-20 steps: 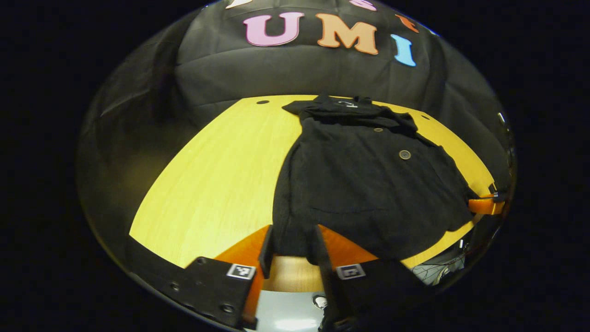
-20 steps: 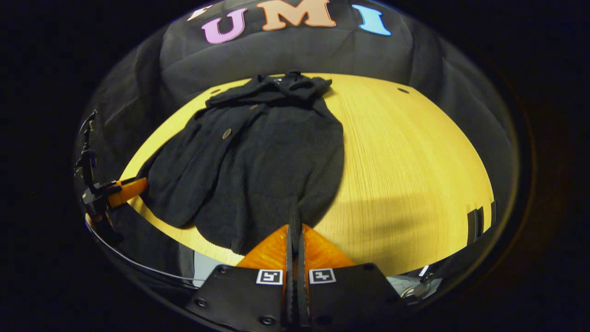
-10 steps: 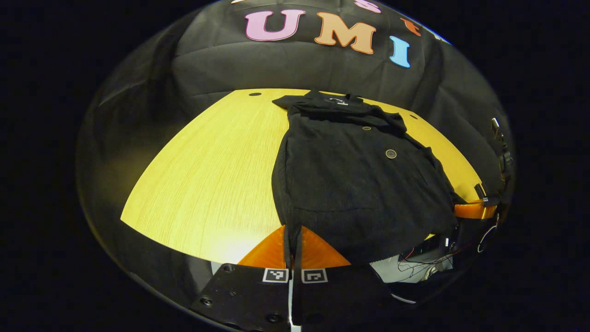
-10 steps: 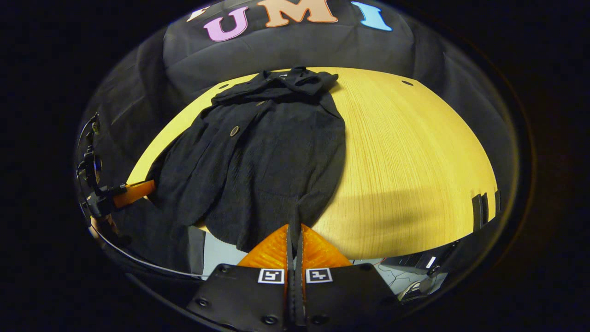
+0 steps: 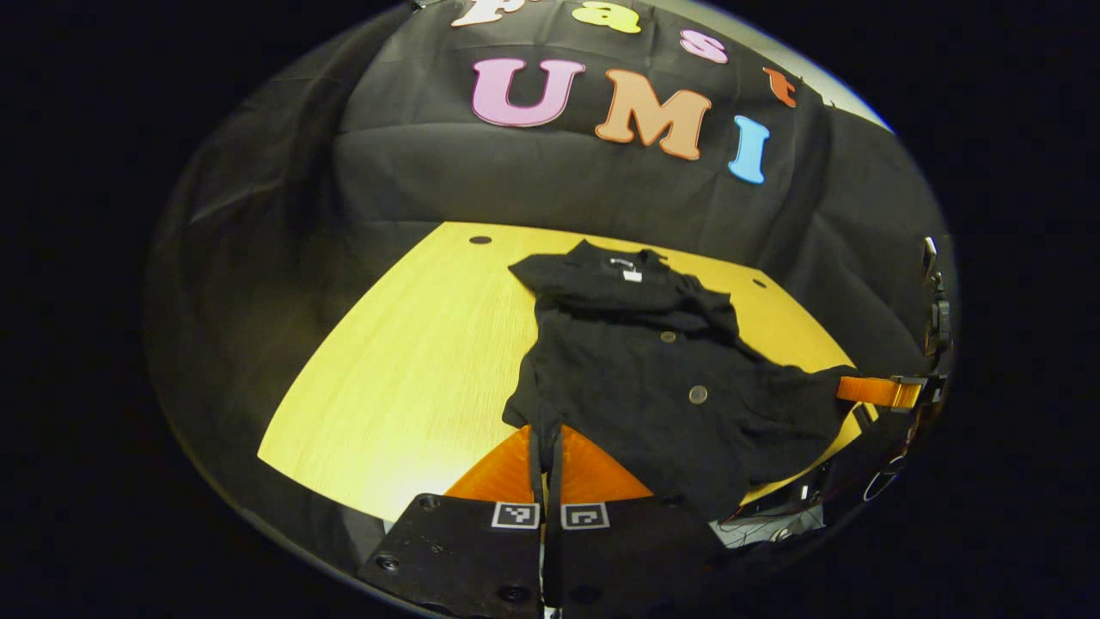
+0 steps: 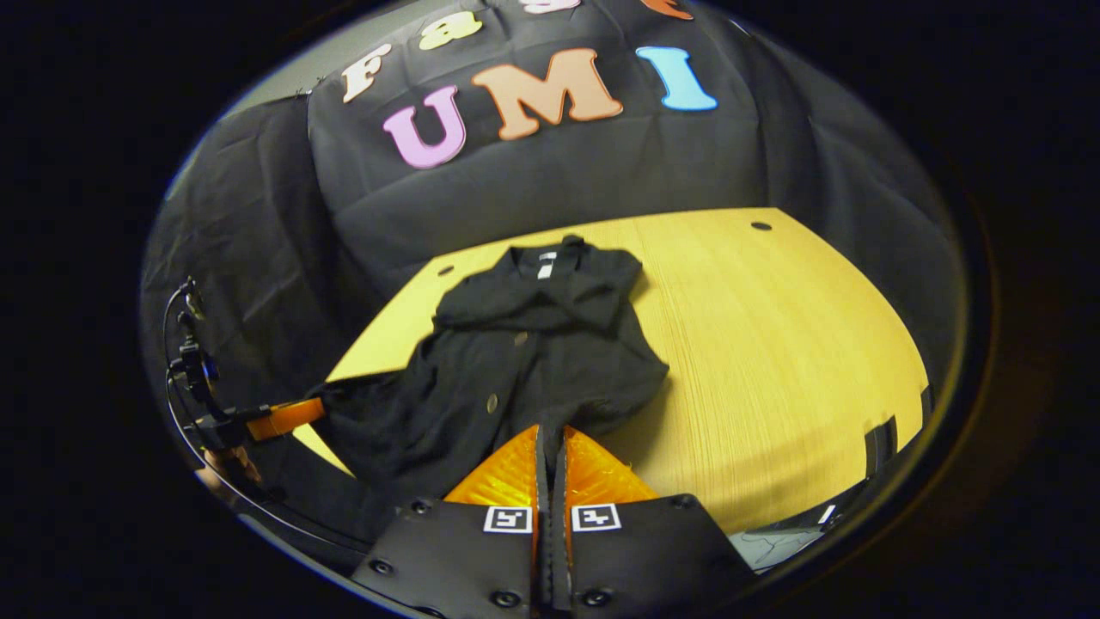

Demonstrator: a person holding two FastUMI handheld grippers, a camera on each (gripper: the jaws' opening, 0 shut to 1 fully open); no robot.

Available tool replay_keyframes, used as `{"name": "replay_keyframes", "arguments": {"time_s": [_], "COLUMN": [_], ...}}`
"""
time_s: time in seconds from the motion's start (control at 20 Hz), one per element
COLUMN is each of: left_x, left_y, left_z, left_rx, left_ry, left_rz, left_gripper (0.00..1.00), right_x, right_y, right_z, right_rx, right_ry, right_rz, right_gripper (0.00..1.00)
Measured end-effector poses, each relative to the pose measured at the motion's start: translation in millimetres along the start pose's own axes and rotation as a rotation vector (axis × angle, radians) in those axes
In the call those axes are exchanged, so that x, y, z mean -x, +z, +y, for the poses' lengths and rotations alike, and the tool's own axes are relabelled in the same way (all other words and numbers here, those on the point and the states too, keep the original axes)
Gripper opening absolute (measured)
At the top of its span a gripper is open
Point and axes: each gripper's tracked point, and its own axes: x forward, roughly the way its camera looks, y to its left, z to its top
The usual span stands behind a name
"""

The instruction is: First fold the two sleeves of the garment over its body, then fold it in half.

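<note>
Both tongs, left (image 5: 545, 447) and right (image 6: 551, 447), clamp the limp garment's (image 5: 653, 378) hem at 6 o'clock; soft fabric sags between grips above the tabletop (image 5: 412, 361).

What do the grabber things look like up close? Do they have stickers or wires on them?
Each gripper, left and right, has two flat, wedge-shaped fingers that narrow to a point. Behind them sit black plates with screw heads, each bearing a small square black-and-white marker. Seen from the side, the left gripper has thin black cables curling behind it.
</note>
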Motion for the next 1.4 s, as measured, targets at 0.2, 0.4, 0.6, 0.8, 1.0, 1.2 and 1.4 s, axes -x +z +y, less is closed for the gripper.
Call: {"name": "replay_keyframes", "arguments": {"time_s": [0.2,0.4,0.6,0.8,1.0,1.2,1.4], "left_x": [-19.0,-42.5,-71.8,-98.9,-131.7,-171.0,-213.6], "left_y": [70.2,137.2,183.7,230.2,248.5,261.1,264.1], "left_z": [-2.6,-9.0,-14.0,-17.4,-19.5,-15.4,-8.1], "left_rx": [0.008,-0.009,-0.02,-0.04,-0.043,-0.04,-0.081], "left_ry": [0.0,-0.001,0.006,0.017,0.025,0.048,0.115], "left_rz": [-0.1,-0.191,-0.244,-0.322,-0.332,-0.322,-0.28], "left_gripper": [0.0,0.0,0.0,0.0,0.0,0.0,0.0], "right_x": [-9.6,-21.9,-39.7,-60.6,-88.3,-120.9,-159.8], "right_y": [62.5,129.6,191.8,230.8,258.8,282.7,296.1], "right_z": [0.6,-3.6,-10.0,-17.1,-23.0,-35.6,-59.7], "right_rx": [0.012,0.036,0.052,0.095,0.105,0.118,0.094], "right_ry": [0.024,0.024,0.028,0.022,0.023,0.019,-0.017], "right_rz": [-0.081,-0.183,-0.257,-0.286,-0.298,-0.285,-0.248], "right_gripper": [0.03,0.02,0.02,0.02,0.02,0.0,0.02]}}
